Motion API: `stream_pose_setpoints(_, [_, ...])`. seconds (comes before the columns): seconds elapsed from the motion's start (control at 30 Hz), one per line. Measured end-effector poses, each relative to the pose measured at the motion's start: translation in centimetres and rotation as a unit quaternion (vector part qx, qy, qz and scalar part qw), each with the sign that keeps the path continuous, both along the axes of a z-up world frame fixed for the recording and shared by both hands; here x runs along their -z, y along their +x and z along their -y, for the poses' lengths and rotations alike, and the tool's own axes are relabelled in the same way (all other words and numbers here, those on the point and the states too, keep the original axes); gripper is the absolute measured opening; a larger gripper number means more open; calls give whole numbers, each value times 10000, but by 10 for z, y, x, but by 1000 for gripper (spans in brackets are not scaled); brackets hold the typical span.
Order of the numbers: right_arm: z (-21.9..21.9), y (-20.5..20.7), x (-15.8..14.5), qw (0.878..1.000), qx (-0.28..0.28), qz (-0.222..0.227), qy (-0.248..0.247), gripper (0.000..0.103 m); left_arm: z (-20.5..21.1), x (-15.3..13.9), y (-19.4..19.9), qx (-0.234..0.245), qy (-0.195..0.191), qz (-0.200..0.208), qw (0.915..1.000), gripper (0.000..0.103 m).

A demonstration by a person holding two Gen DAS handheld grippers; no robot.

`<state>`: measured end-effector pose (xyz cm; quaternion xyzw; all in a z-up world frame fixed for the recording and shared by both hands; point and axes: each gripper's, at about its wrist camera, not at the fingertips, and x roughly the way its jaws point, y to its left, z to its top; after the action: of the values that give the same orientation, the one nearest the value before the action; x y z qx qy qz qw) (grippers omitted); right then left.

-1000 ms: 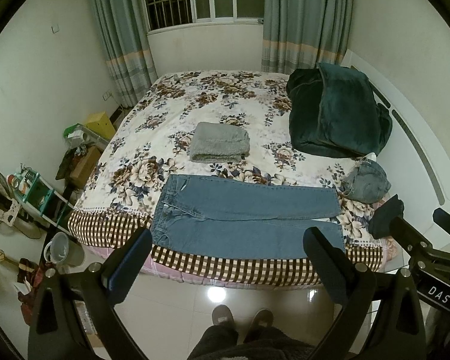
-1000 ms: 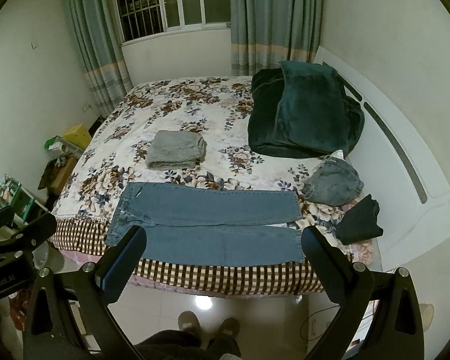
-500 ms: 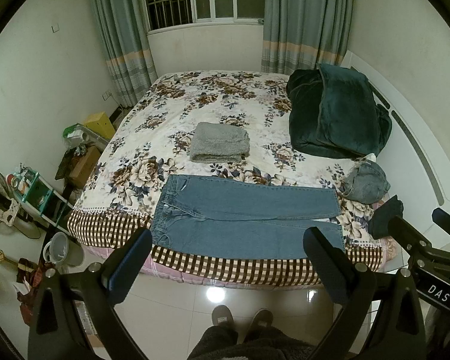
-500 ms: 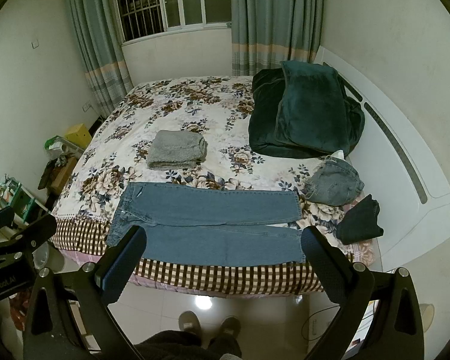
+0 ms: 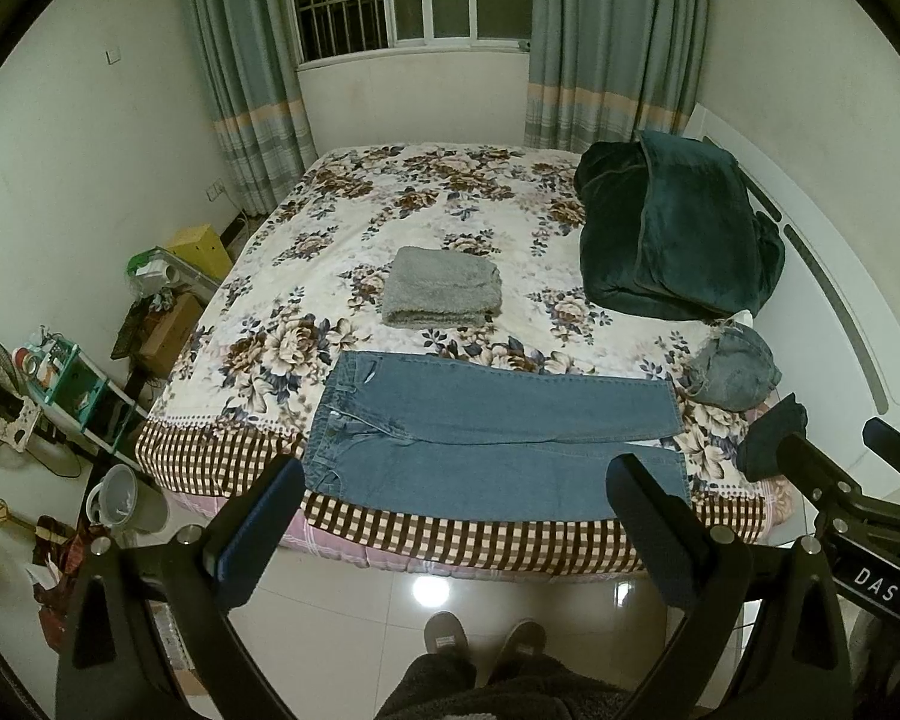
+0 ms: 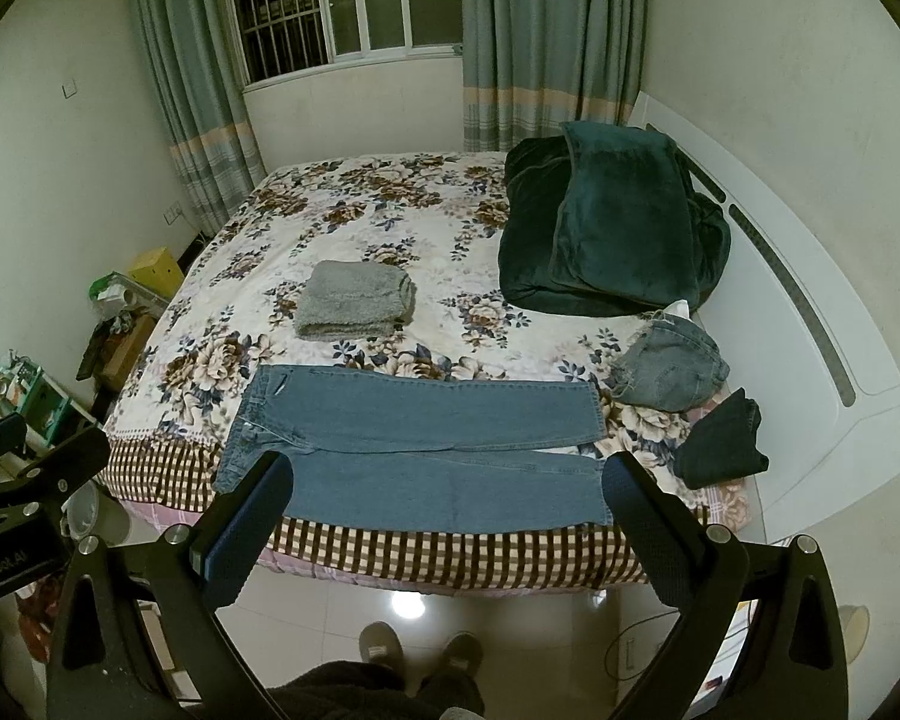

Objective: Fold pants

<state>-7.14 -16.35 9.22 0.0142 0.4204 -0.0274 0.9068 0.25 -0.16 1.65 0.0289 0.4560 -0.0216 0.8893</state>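
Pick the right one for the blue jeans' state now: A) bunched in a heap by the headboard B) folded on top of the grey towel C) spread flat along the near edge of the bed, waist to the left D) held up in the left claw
C: the blue jeans lie flat along the bed near edge, waistband at left; both the left claw and right claw are open and empty.

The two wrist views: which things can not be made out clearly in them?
- Jeans: near-hem corner hidden by the left gripper finger; in the right view, by the right gripper.
- Dark garment: partly behind the right gripper's frame, left view.
- Shelf clutter: too small to identify.
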Motion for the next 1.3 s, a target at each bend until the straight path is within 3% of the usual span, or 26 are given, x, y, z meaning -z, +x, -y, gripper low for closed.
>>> stream_pose_setpoints(0.87, [-7,6,7,9999,36,-79,57,103,4,-2,14,-189,66,91,9998,103])
stream_pose_setpoints(1.1, [22,70,57,9981,322,-414,309,103,9,48,80,-733,393,55,9965,103])
stream_pose_setpoints(1.3, [57,160,132,9923,739,-894,425,103,8,124,165,-1047,639,-456,9914,103])
